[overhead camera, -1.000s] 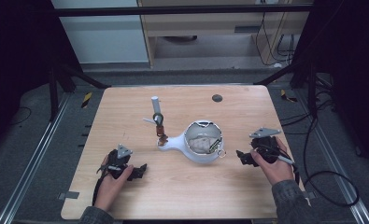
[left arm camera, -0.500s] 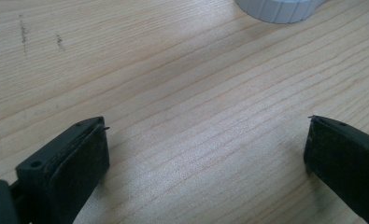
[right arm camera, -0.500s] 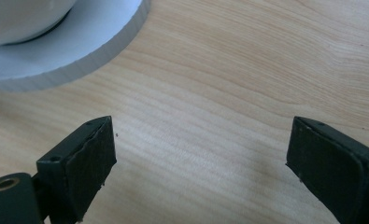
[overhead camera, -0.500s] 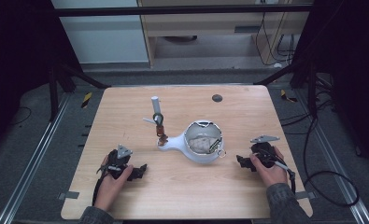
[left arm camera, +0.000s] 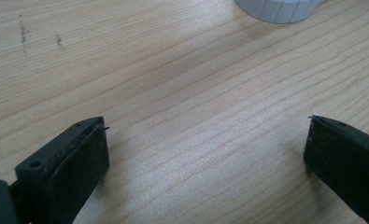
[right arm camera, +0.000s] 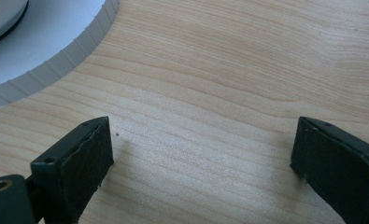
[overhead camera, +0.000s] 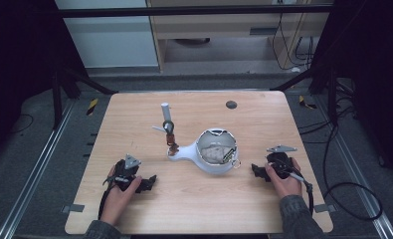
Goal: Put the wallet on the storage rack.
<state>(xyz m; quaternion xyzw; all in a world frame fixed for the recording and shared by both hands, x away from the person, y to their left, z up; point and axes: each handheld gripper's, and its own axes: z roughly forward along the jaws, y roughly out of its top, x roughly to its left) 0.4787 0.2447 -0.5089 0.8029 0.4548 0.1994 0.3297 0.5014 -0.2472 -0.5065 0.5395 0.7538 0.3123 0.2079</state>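
A white round housing (overhead camera: 215,158) with a spout-like neck lies at the middle of the wooden table (overhead camera: 194,209), something crumpled and pale inside it. A small upright stand (overhead camera: 167,124) with a white post and dark ring rises just behind its neck. My left gripper (overhead camera: 147,183) rests on the table at the front left, jaws wide apart over bare wood (left arm camera: 205,140). My right gripper (overhead camera: 257,172) lies at the front right, a short way from the housing, jaws also wide apart. The housing's ribbed white rim (right arm camera: 56,60) shows at the top left of the right gripper view.
A small dark disc (overhead camera: 231,104) lies near the table's far edge. Black frame struts (overhead camera: 79,79) stand at both back corners. Cables (overhead camera: 333,164) trail on the floor at the right. A ribbed white edge (left arm camera: 278,9) shows at the top of the left gripper view.
My right gripper has dropped a little and slid slightly toward the front of the table. The left gripper and the housing have stayed put.
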